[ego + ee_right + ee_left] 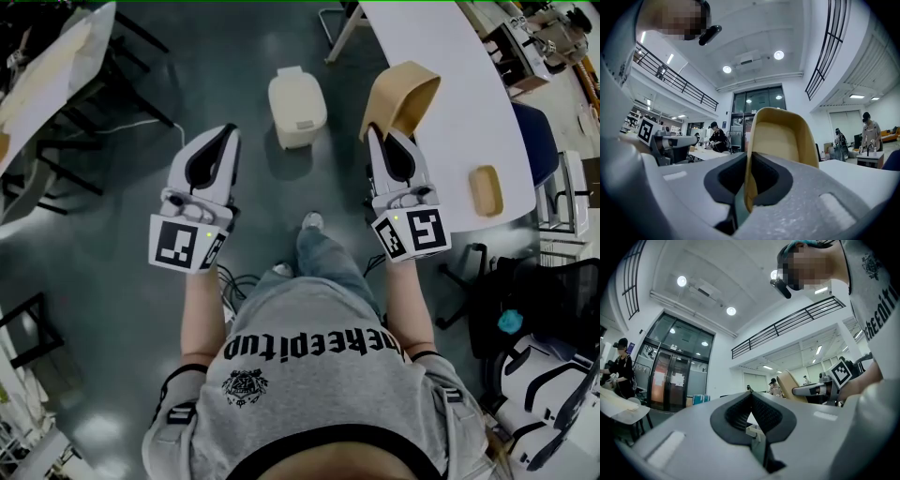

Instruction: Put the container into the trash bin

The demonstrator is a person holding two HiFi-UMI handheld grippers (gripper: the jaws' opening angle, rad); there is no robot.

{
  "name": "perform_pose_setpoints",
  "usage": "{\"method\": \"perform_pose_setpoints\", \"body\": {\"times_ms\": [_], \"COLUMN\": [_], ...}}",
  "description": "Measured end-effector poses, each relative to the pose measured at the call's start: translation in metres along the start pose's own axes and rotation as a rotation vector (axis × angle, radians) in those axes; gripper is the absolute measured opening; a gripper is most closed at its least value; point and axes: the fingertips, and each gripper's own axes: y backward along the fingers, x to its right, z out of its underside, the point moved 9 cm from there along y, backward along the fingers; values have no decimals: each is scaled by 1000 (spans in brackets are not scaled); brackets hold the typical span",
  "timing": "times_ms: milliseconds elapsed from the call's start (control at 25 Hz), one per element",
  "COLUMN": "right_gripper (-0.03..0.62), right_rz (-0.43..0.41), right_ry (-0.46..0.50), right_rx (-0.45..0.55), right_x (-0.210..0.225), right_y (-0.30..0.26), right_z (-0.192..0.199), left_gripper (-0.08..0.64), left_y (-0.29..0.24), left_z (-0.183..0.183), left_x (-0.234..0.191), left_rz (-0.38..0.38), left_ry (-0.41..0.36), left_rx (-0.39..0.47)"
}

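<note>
A tan, tray-like container [401, 97] stands on edge in my right gripper [382, 134], whose jaws are shut on its rim. In the right gripper view the container [780, 136] rises out of the closed jaws of my right gripper [749, 157]. A cream trash bin [297, 107] with its lid closed stands on the dark floor, ahead and between both grippers. My left gripper [228, 131] is shut with nothing in it, left of the bin. In the left gripper view its pads meet at the tip [751, 394], and the container [790, 386] shows at the right.
A white table [450, 89] runs along the right, with another tan container [486, 189] lying on it. A desk and black chairs [56, 103] stand at the left. Office chairs [544, 309] crowd the lower right. My feet [300, 246] are on the grey floor below the bin.
</note>
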Motion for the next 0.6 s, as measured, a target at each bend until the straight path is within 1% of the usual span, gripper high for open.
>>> {"method": "perform_pose_setpoints", "body": {"times_ms": [280, 600], "right_gripper": [9, 9], "right_rz": [-29, -80], "right_ry": [-5, -20], "right_rx": [-5, -4], "right_x": [45, 83], "right_y": [-40, -85], "right_z": [1, 8], "left_gripper": [5, 5], "left_y": [-49, -91], "left_z": [8, 17], "left_x": [-13, -27], "left_rz": [-30, -65], "left_ry": [-5, -38], "left_rx": [-10, -29]}}
